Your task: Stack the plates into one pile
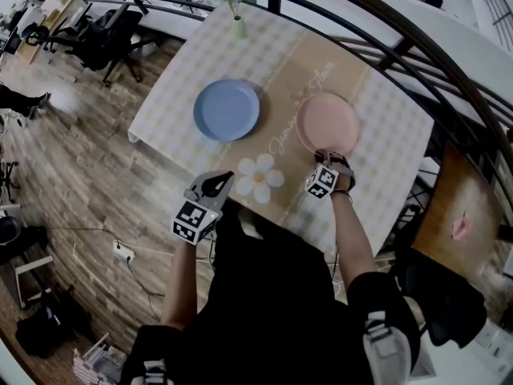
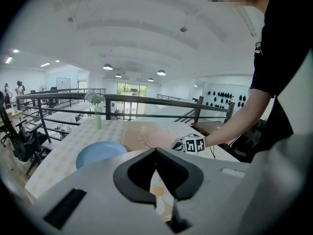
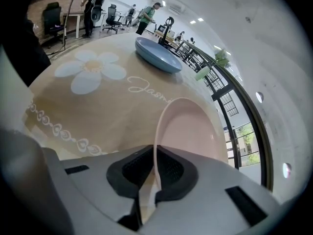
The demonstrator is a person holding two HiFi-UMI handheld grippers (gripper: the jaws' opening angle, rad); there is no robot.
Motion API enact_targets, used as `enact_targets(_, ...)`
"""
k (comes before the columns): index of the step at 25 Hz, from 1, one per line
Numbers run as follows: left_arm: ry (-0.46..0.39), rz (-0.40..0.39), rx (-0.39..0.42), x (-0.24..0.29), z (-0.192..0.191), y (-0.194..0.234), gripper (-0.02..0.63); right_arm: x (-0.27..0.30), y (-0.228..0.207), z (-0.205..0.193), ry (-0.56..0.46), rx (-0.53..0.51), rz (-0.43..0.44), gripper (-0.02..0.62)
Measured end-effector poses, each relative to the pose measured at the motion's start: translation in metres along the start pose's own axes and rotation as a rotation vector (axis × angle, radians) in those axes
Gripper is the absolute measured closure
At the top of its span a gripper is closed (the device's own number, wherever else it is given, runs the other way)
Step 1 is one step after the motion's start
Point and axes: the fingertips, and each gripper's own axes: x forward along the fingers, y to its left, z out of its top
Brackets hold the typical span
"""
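Observation:
A pink plate [image 1: 327, 123] lies on the right half of the table, and my right gripper [image 1: 329, 157] is at its near edge. In the right gripper view the plate's [image 3: 190, 126] thin rim runs between the jaws of the right gripper [image 3: 155, 173], which is shut on it. A blue plate [image 1: 227, 109] rests flat to the left, apart from the pink one, and shows in the right gripper view as a blue plate [image 3: 156, 55] far off. My left gripper [image 1: 220, 181] hovers at the table's near edge by the daisy print, shut and empty, with the blue plate [image 2: 100, 153] ahead of it on the left.
A green vase with flowers [image 1: 239, 26] stands at the table's far edge. The checked tablecloth [image 1: 168, 95] has a tan runner with a daisy [image 1: 258, 176]. A black railing [image 1: 377, 50] curves behind the table, and a brown side table [image 1: 457, 215] sits to the right.

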Motion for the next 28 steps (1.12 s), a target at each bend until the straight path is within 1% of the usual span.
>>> enact_targets(10,-0.014,-0.001,0.006,-0.007,0.001,0.001,0.606,-0.008,-0.006,0.007,-0.003,-0.007,-0.029,0.580)
enact_targets(17,-0.020,-0.025,0.016,-0.008,0.002,0.002,0.606,-0.017,-0.014,0.013,0.013,-0.006,-0.070,0.579)
enact_targets(28,-0.040,-0.049,0.017,-0.027,0.002,0.034,0.605,-0.023,-0.016,0.039,0.039,-0.003,-0.088,0.578)
